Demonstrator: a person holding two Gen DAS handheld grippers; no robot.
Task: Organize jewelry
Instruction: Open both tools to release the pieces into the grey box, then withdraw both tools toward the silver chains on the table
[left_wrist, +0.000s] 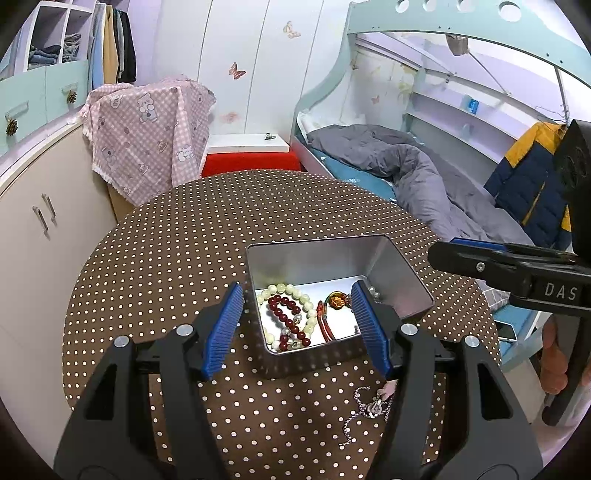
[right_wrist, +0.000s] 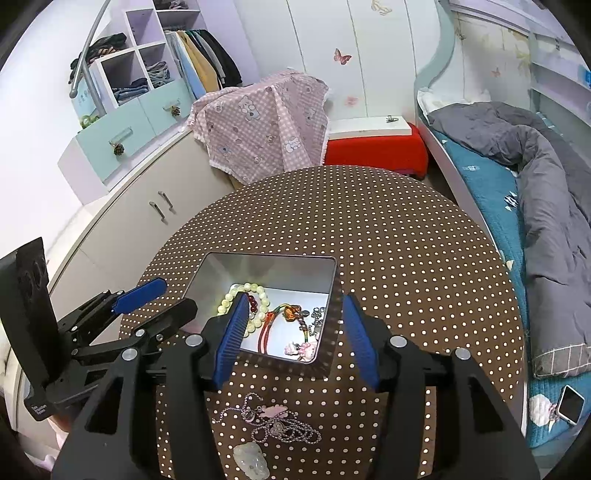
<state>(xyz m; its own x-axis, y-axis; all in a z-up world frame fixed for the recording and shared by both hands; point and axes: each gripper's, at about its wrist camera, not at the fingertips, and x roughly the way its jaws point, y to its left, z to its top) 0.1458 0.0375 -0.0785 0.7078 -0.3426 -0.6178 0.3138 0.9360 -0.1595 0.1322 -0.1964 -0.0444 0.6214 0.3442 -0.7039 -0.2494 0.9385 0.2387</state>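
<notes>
A silver tin box (left_wrist: 399, 275) (right_wrist: 258, 267) stands on the round polka-dot table (left_wrist: 184, 258) (right_wrist: 406, 258). Inside lie a pale bead bracelet (left_wrist: 291, 291) (right_wrist: 225, 299), a dark red bead bracelet (left_wrist: 288, 317), a red cord charm (left_wrist: 334, 301) (right_wrist: 288, 314), silver pieces (right_wrist: 316, 319) and a pink piece (right_wrist: 304, 349). A silver chain necklace (left_wrist: 364, 406) (right_wrist: 277, 428) with a pink pendant and a pale jade pendant (right_wrist: 251, 461) lie on the table in front of the box. My left gripper (left_wrist: 297, 325) (right_wrist: 162, 299) is open and empty over the box's near edge. My right gripper (right_wrist: 291, 336) is open and empty above the box's near side; it also shows in the left wrist view (left_wrist: 480, 258).
A low cabinet (left_wrist: 33, 229) stands left of the table. A pink checked cloth (left_wrist: 147, 136) and a red stool (left_wrist: 251, 162) are behind it. A bed with a grey duvet (left_wrist: 424, 173) is to the right, with a phone (right_wrist: 570, 404) on it.
</notes>
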